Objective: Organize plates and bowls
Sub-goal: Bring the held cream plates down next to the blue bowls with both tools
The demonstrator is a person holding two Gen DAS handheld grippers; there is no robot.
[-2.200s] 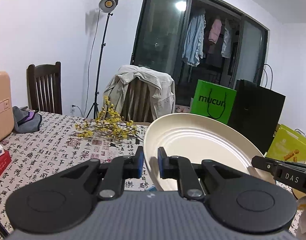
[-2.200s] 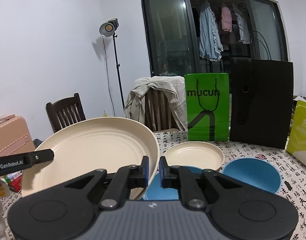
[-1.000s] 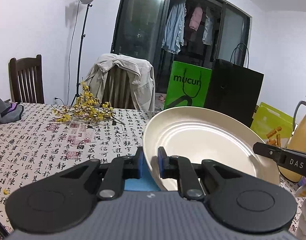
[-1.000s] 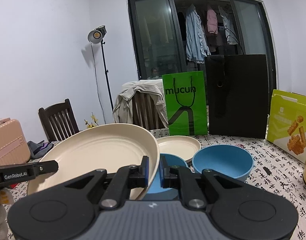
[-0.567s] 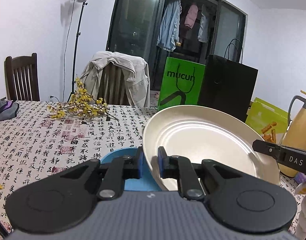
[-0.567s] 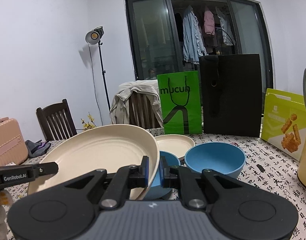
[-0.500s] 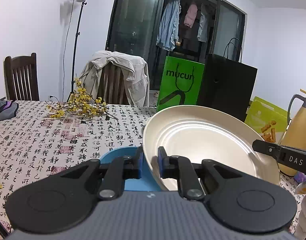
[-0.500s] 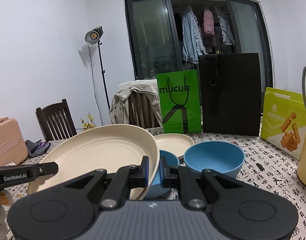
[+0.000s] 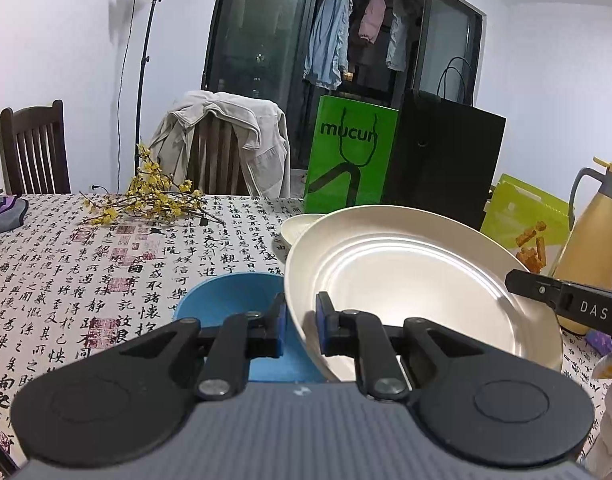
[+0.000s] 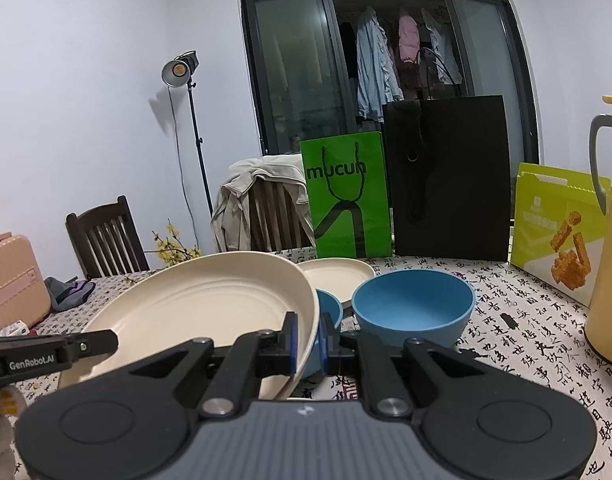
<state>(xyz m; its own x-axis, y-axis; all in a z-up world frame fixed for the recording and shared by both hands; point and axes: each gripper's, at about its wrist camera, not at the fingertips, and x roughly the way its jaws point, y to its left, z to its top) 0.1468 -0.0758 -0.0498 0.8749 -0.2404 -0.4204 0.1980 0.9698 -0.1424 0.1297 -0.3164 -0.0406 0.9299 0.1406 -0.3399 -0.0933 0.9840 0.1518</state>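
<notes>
Both tongs hold one large cream plate [image 9: 410,276], each on an opposite side of its rim. The left tongs [image 9: 300,322] are closed narrow on the left edge of the plate, and the right tongs [image 10: 306,338] are closed narrow on its right edge. The plate is tilted and held above the desk [image 9: 86,264], over a blue bowl [image 9: 234,300] that stands under its left edge.

In the right wrist view, a second, larger blue bowl [image 10: 414,308] stands on the desk to the right of the first one, and a small cream plate [image 10: 338,276] lies just behind the two bowls.

The desk is covered with a white cloth printed with black Chinese characters and some red seal marks. At the far side stands a green paper bag [image 10: 346,200] with the word "mucun" in dark letters, and a black paper bag [image 10: 446,180] is just beside it on the right. Further right is a yellow-green box [image 10: 558,232] with a picture of fried snack pieces; the small writing on it is too small to read. A yellow thermos jug [image 10: 610,264] stands at the right edge.

The arm of the other tool seen in the right wrist view carries the label "GenRobot.AI", and the one seen in the left wrist view carries "DAS". A branch of yellow flowers [image 9: 154,200] lies on the desk at the left.
</notes>
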